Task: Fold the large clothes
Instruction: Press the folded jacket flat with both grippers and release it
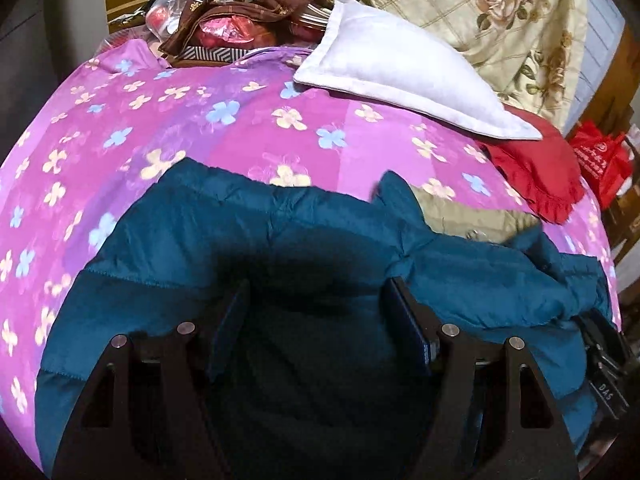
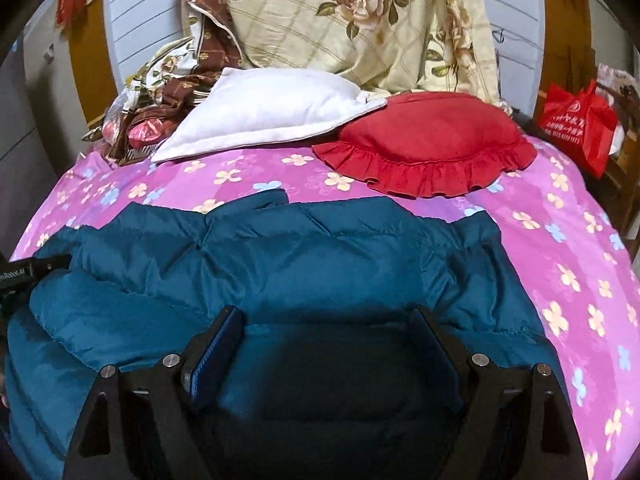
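Left gripper (image 1: 316,300): jaws spread wide above the teal quilted puffer jacket (image 1: 248,248), nothing held between them; whether the fingertips touch the fabric cannot be told. Right gripper (image 2: 328,328): jaws likewise wide apart over the same jacket (image 2: 280,264), gripping nothing. The jacket lies spread on the pink flower-printed bedspread (image 1: 160,112), at the near edge of the bed; its shell is smooth and slightly shiny, stitched into puffy horizontal panels, with an olive lining (image 1: 460,208) showing at one opening. Beyond it lies a white pillow (image 2: 272,112), soft and wedge-shaped, touching a round red cushion (image 2: 432,136) with a ruffled border. Behind these stand a cream quilt with rose print (image 2: 360,12) and a rumpled brown patterned cloth (image 2: 200,48). A red tote bag (image 2: 580,120) sits to the right of the bed.
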The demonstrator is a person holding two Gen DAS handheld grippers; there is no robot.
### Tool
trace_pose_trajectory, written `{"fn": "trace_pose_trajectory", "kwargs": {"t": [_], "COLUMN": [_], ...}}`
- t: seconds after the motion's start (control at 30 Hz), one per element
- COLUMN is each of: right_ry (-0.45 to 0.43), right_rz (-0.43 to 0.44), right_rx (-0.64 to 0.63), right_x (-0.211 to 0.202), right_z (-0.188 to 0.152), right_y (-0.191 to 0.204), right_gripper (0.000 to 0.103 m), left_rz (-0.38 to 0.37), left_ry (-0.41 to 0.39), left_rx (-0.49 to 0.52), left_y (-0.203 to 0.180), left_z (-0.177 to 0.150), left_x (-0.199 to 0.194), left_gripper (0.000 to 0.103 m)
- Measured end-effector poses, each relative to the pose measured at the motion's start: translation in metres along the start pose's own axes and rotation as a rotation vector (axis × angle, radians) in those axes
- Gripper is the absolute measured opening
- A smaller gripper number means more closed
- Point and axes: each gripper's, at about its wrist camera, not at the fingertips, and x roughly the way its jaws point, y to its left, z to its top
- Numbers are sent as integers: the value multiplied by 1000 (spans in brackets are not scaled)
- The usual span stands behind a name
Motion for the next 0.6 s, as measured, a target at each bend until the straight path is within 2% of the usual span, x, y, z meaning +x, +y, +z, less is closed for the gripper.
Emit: {"fn": "trace_pose_trajectory", "kwargs": {"t": [0.2, 0.33, 0.43, 0.5, 0.6], "right_ry": [15, 22, -5, -50, -76], "right_rz": [35, 6, -74, -67, -34], "right_rx": [63, 48, 4, -20, -22], "right_x": [17, 16, -4, -30, -59], "right_z": [5, 4, 2, -4, -20], "right_y": [-10, -6, 1, 5, -2], "right_gripper": [84, 84, 84, 84, 84], "left_rz": [30, 28, -7, -34, -14], "left_ry": [-7, 1, -13, -35, -57], "left_rx": [15, 20, 11, -10, -40], "left_y": [-6, -6, 1, 16, 42], "left_z": [11, 12, 11, 11, 7], "left_x": [20, 14, -10, -32, -52], "left_gripper": [71, 71, 71, 71, 71]}}
